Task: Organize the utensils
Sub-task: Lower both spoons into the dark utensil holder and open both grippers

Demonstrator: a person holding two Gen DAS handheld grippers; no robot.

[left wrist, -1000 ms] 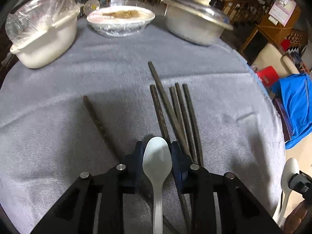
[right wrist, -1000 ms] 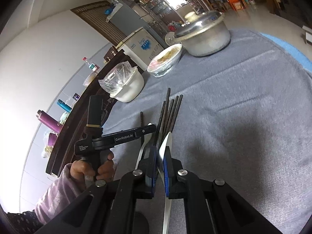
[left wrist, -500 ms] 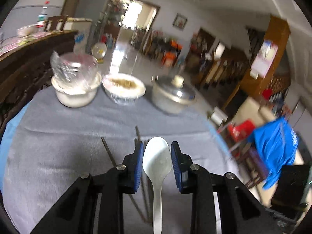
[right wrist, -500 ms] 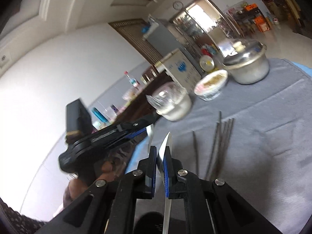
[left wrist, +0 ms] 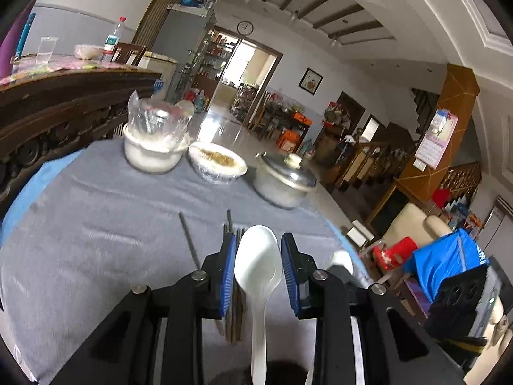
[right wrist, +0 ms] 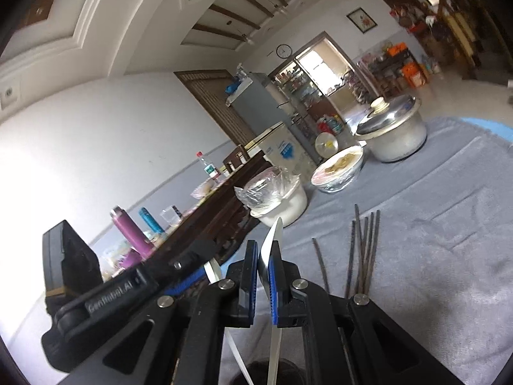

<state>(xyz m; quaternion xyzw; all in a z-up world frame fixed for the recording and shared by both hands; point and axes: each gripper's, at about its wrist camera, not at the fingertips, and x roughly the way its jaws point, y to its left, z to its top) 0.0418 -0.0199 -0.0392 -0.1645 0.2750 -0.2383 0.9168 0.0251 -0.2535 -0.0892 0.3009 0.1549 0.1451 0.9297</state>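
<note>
From the left wrist, the left gripper [left wrist: 258,271] stood with its blue pads a little apart either side of a white spoon [left wrist: 256,263]. The bowl faced up between them with a slim gap at each pad, so whether it was truly pinched could not be told; the handle ran back toward the camera. Below lay the grey tablecloth [left wrist: 96,224], with dark chopsticks [left wrist: 189,240] on it, one apart at the left, others half hidden behind the pads. Far off stood a wrapped white tub [left wrist: 154,154], a covered bowl [left wrist: 218,163] and a lidded pot [left wrist: 283,183].

From the right wrist, the right gripper [right wrist: 264,272] was clamped on a second spoon [right wrist: 272,243], held edge-on and lifted clear of the cloth, probably for carrying. The chopsticks [right wrist: 364,250] lay bunched at the right, seemingly already gathered. The other gripper [right wrist: 128,285] hung at near left.
</note>
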